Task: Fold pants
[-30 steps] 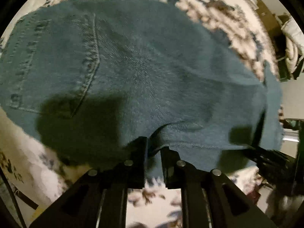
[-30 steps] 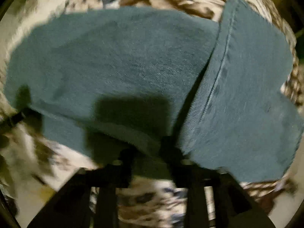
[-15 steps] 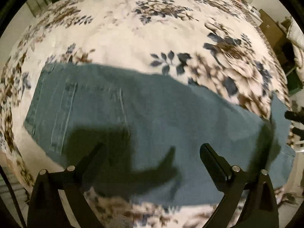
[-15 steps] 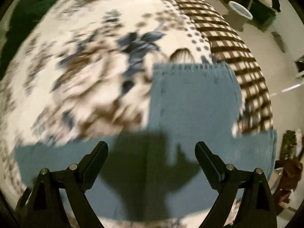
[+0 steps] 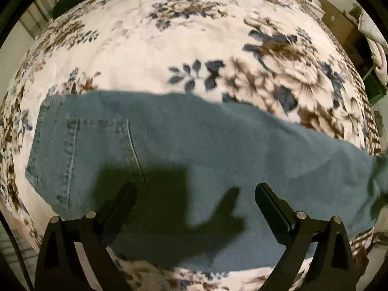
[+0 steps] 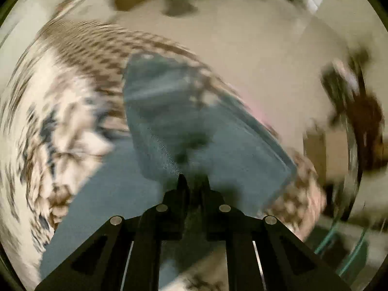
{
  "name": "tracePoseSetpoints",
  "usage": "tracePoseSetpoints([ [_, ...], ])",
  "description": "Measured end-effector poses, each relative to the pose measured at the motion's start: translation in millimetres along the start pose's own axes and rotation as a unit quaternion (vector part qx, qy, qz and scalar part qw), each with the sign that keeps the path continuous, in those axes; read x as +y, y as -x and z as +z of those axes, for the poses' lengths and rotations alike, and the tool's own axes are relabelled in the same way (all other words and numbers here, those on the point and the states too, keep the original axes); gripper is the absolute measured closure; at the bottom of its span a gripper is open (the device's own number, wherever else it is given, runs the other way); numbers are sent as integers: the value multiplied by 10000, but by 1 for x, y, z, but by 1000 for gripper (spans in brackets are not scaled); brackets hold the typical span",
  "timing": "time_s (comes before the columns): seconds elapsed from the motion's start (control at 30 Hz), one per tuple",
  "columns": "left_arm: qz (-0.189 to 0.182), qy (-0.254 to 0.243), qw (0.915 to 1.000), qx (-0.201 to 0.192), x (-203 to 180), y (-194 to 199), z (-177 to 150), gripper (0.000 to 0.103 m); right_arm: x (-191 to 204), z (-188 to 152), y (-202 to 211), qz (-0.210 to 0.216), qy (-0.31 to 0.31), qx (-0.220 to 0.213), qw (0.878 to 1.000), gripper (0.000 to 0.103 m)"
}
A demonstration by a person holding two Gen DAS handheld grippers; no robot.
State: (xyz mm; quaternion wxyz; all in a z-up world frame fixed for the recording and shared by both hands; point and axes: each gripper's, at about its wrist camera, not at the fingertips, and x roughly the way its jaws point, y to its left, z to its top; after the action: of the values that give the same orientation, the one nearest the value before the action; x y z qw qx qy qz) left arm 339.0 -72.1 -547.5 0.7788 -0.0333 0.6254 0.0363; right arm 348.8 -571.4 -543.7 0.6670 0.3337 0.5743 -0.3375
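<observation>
On the floral blanket [image 5: 145,55], lay jeans [image 5: 206,145] lengthwise left-right, waist left; left gripper [image 5: 194,194] now wide and lifted off, right gripper [image 6: 193,179] closing on denim.

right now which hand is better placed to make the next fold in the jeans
Probably the right. The right gripper is closing low at the jeans, by a raised fold of the leg end. The left gripper hangs wide open above the flat pocket end, holding nothing.

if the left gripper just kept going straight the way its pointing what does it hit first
Most likely the jeans: the left gripper, jaws wide open and empty, points down at the denim spread on the floral blanket. How far off it is can't be judged.
</observation>
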Motion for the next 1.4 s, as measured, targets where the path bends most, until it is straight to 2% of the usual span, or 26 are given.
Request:
tracePoseSetpoints([
  [0.07, -53, 24, 9999, 141, -4, -6, -8, 3, -37, -8, -22, 697, -536, 544, 9946, 76],
  [0.1, -44, 26, 9998, 188, -5, -8, -10, 3, -52, -15, -30, 998, -732, 669, 9900, 60],
  [0.13, -60, 23, 9997, 234, -7, -10, -13, 3, -62, -21, -32, 1163, -838, 614, 9878, 48],
  [0.17, -69, 2, 9997, 252, -9, -10, -15, 3, -71, -32, -31, 1279, -932, 522, 9860, 46],
  [0.23, -19, -66, 9997, 234, -11, -8, -21, 3, -81, -43, -32, 1627, -1171, 522, 9783, 46],
  [0.3, 2, -79, 9997, 234, -10, -7, -25, 3, -86, -49, -46, 2047, -1460, 684, 9655, 46],
  [0.4, 59, 28, 9996, 259, -1, -4, -30, 3, -81, -55, -64, 2323, -1509, 704, 9583, 48],
  [0.47, 169, 135, 9994, 267, 10, -1, -36, 3, -71, -55, -69, 2047, -1241, 581, 9692, 69],
  [0.5, 214, 181, 9992, 278, 15, 0, -38, 3, -61, -55, -68, 1696, -974, 553, 9791, 82],
  [0.53, 316, 266, 9987, 301, 25, 2, -42, 3, -53, -56, -66, 1087, -720, 622, 9895, 82],
  [0.57, 363, 360, 9982, 309, 33, 4, -45, 3, -48, -59, -62, 769, -602, 689, 9928, 82],
  [0.63, 412, 611, 9968, 301, 54, 9, -51, 3, -41, -72, -49, 1231, -561, 689, 9884, 77],
  [0.7, 465, 987, 9937, 268, 87, 16, -59, 3, -17, -95, -40, 1363, -99, 875, 9867, 70],
  [0.8, 515, 1488, 9873, 216, 134, 20, -66, 3, 18, -137, -41, 2022, 211, 1318, 9702, 70],
  [0.93, 218, 2330, 9718, 298, 207, 8, -64, 4, 56, -186, -54, 2568, -7, 1840, 9488, 70],
  [1.0, -9, 2681, 9632, 210, 243, 0, -57, 13, 70, -208, -64, 2658, -161, 1993, 9431, 70],
  [1.13, -194, 2959, 9549, 156, 279, -16, -45, 13, 86, -236, -80, 2834, -473, 1932, 9382, 70],
  [1.2, -280, 3118, 9495, 226, 290, -29, -41, 13, 85, -244, -81, 2708, -444, 1772, 9452, 70],
  [1.27, -452, 3235, 9448, 257, 297, -43, -38, 13, 86, -248, -88, 2663, -583, 1691, 9472, 72],
  [1.3, -509, 3276, 9431, 256, 299, -47, -37, 23, 83, -248, -91, 2648, -711, 1661, 9472, 79],
  [1.33, -656, 3307, 9414, 137, 300, -48, -37, 32, 82, -248, -92, 2604, -785, 1570, 9494, 95],
  [1.37, -598, 3266, 9432, 66, 299, -45, -37, 43, 86, -249, -92, 2522, -786, 1489, 9529, 97],
  [1.4, -502, 3223, 9453, -30, 298, -41, -37, 68, 87, -250, -88, 2506, -774, 1360, 9554, 99],
])
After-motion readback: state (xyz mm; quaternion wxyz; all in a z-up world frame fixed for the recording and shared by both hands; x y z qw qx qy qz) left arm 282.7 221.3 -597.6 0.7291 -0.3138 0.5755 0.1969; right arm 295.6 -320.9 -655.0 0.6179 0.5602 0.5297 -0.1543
